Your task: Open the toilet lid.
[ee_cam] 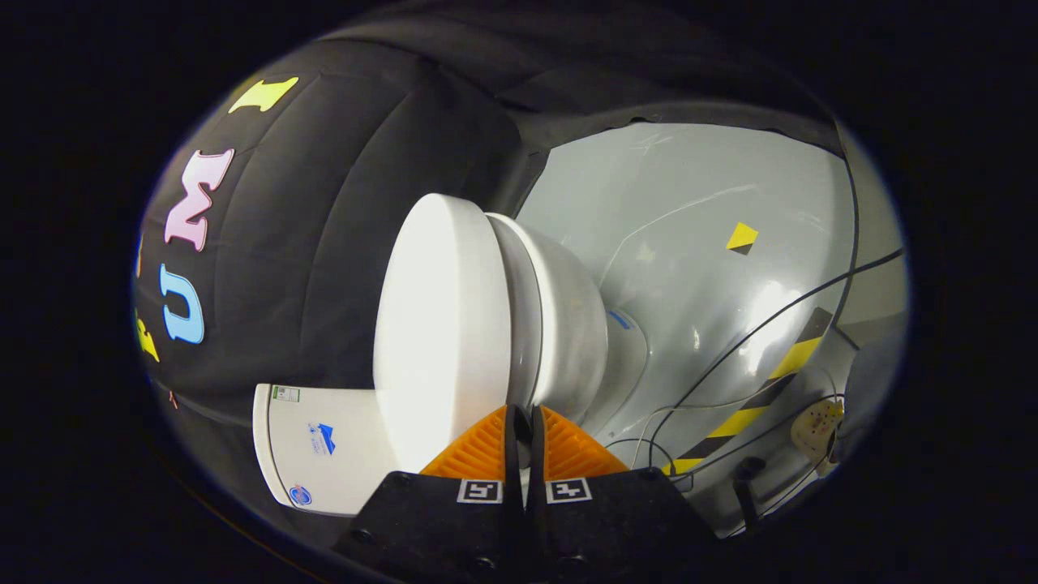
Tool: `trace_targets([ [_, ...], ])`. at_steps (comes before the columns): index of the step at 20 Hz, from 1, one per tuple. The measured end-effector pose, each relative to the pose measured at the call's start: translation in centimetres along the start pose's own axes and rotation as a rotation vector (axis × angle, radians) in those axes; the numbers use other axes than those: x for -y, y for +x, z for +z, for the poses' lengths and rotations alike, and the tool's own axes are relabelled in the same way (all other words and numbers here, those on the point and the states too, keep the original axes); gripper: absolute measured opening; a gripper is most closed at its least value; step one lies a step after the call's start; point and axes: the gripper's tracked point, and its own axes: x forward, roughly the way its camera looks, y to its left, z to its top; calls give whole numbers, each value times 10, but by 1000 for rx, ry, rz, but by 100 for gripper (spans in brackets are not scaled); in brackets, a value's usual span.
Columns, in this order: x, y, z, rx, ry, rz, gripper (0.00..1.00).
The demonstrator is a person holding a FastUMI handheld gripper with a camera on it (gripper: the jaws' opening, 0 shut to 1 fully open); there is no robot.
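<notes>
The view is rolled on its side. The white toilet lid (442,324) lies flat against the seat and the bowl (572,324), and the white tank (324,446) stands behind it. My gripper (519,414) is at the lid's front rim. One finger lies on the lid's top face and the other sits on the seat side. The fingers stand almost together, with a thin white strip of rim between them, so they look shut on the lid's edge.
Grey floor (689,227) spreads beyond the bowl, with black cables (770,324) running across it. A yellow-and-black tape strip (762,397) and a small yellow marker (741,237) lie on the floor. A small pale object (817,426) sits by the cables. Black cloth wall (324,243) rises behind the tank.
</notes>
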Motion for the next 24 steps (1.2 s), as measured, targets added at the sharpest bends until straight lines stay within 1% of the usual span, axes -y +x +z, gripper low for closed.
trace_targets([
  [3, -1, 0, 0, 18, -18, -14, 5],
  [6, -3, -2, -1, 33, -65, -31, 5],
  [9, -3, -3, -3, 52, -150, -40, 5],
  [14, -18, -15, 2, 84, -206, -12, 5],
  [17, -27, -20, 2, 104, -273, -12, 5],
  [19, -35, -26, 3, 119, -320, -13, 5],
  [21, -57, -38, 9, 157, -361, 13, 5],
  [24, -80, -53, 11, 200, -474, 16, 5],
])
